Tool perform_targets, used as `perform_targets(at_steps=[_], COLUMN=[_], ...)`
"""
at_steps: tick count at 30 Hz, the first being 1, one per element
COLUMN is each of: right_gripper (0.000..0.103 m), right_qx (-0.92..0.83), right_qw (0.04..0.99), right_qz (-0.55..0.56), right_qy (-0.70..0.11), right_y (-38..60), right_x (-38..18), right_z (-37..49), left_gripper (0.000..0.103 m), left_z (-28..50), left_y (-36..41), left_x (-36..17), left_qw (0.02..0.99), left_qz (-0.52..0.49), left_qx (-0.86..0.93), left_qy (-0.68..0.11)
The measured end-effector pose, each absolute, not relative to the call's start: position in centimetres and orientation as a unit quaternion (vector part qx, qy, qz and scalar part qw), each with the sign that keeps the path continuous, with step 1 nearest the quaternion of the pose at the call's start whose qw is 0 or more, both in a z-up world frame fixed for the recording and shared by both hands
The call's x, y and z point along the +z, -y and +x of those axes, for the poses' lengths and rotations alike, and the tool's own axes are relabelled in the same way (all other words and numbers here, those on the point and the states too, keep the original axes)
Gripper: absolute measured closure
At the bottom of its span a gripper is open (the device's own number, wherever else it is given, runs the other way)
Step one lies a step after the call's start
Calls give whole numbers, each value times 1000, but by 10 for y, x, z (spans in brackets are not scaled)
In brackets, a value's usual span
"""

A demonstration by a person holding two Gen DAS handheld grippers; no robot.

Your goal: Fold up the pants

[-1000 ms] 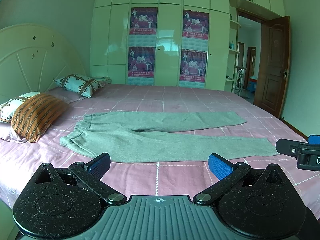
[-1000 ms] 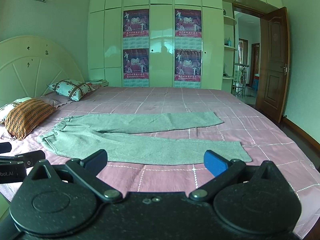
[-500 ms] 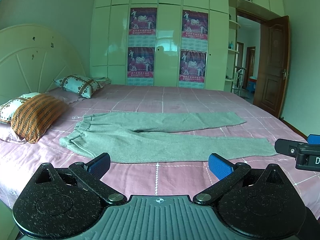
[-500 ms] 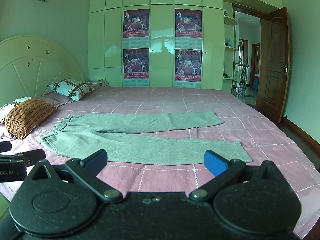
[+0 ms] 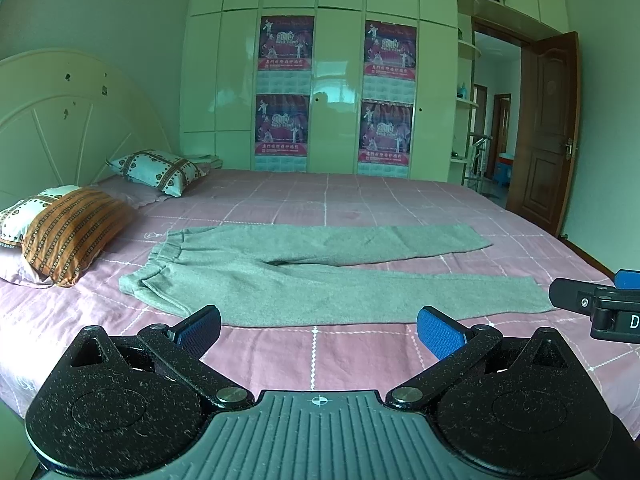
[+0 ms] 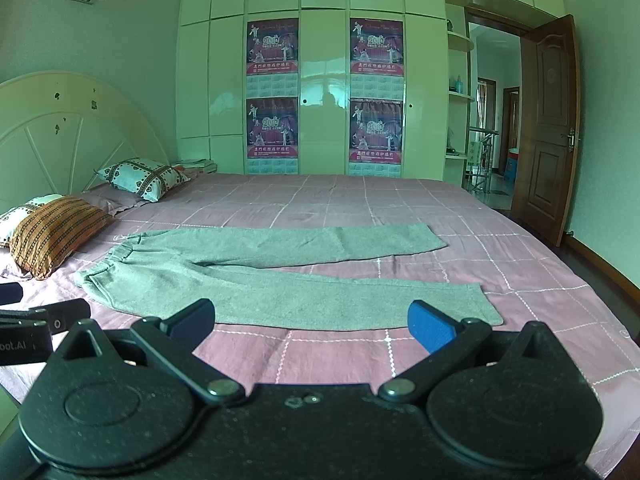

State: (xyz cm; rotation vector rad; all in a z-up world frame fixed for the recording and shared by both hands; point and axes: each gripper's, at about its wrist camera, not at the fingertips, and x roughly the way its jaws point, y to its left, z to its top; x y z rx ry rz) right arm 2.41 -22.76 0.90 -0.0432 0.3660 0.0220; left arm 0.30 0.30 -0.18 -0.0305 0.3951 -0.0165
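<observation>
Jaws of your left gripper (image 5: pixel 318 326) and right gripper (image 6: pixel 311 320) stand wide and empty, just short of the grey sweatpants (image 5: pixel 320 276) on the pink bedsheet (image 5: pixel 320 356). Their long axis runs left-right, waistband left by the pillows (image 5: pixel 76 228). Your left gripper is nearer the waistband, your right nearer the hems.

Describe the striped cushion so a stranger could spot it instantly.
Start at the cream headboard at the left end of the pink checked bed. The striped cushion leans there, nearest the camera, just left of the grey pants. Unlike the pale patterned pillows around it, it is orange-brown with dark stripes.
</observation>
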Motion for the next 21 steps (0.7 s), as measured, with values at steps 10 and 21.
perform_targets(at_steps=[10,21], right_gripper=[6,6], right_qx=[11,24], right_qw=[983,981], right_qz=[-23,-45], right_qy=[-183,-189], right_y=[227,224], right_x=[9,3], right_z=[24,44], left_gripper=[0,0], left_z=[4,39], left_y=[-3,-33], left_x=[-5,-9], left_qw=[980,974], left_qz=[-14,-28], left_qx=[-6,14], left_qy=[-197,-223])
